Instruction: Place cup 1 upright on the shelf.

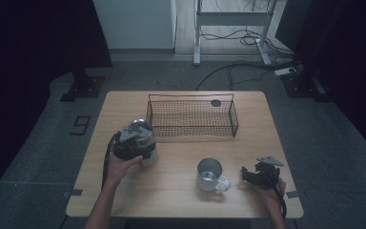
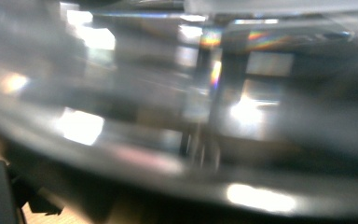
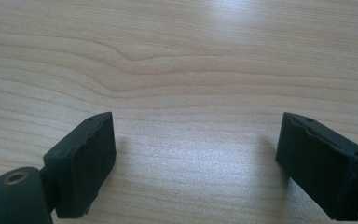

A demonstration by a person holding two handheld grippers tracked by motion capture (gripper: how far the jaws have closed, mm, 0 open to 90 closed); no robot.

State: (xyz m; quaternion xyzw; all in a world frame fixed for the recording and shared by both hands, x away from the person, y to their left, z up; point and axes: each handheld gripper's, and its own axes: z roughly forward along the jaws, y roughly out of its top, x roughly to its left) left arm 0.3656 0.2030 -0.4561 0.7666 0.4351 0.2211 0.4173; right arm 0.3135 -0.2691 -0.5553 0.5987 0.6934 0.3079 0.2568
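My left gripper (image 1: 134, 139) is at the table's left side, held from below by a hand, and sits against a shiny silver cup (image 1: 148, 155). In the left gripper view the cup's blurred reflective wall (image 2: 191, 116) is pressed right up to the camera, so the jaws appear shut on it. A second metal mug (image 1: 209, 172) with a handle stands upright at the front centre. My right gripper (image 1: 246, 175) rests low on the table to the right of that mug. Its jaws stand wide open over bare wood (image 3: 196, 154).
A dark wire basket (image 1: 190, 96) stands at the back middle of the wooden table (image 1: 171, 195), with a small dark round spot (image 1: 216, 102) at its far right corner. Cables and a desk frame lie on the floor beyond.
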